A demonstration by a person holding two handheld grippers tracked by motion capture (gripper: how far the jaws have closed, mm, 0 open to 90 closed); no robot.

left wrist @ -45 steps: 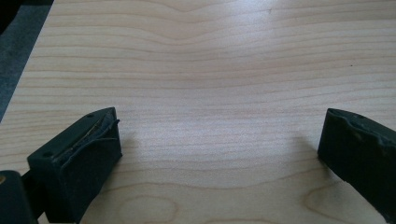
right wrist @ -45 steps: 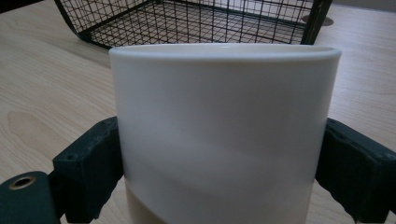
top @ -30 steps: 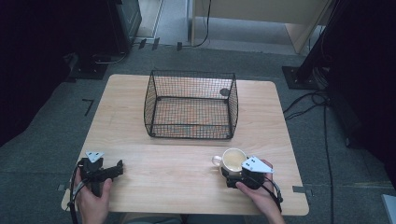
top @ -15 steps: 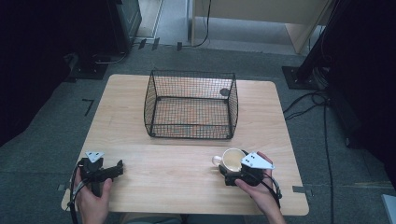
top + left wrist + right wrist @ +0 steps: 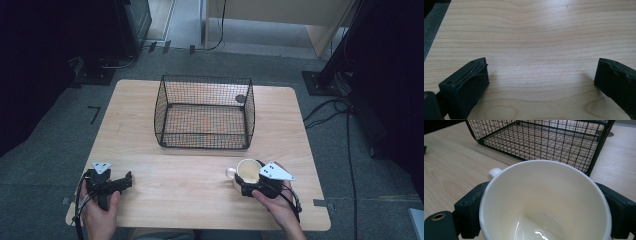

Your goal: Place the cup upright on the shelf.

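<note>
A cream mug (image 5: 246, 171) stands at the table's front right, its handle pointing left. My right gripper (image 5: 249, 181) is shut on it, one jaw on each side of the mug's body. In the right gripper view the mug (image 5: 544, 202) sits between the black fingers (image 5: 471, 205), its inside bare and glossy. An empty black wire basket (image 5: 202, 136) stands at the table's middle back, just beyond the mug. My left gripper (image 5: 126, 181) rests at the front left, pointing right, apart from everything. Its jaws stand wide open over bare wood (image 5: 536, 30).
The light wooden table (image 5: 175, 175) has open room between the two grippers and left of the basket. A dark round hole (image 5: 240, 99) lies in the tabletop behind the basket's right corner. Cables (image 5: 340, 107) and dark stands sit on the floor around.
The right hand has shifted very slightly at the mug. The mug, the basket and the left gripper stay in place.
</note>
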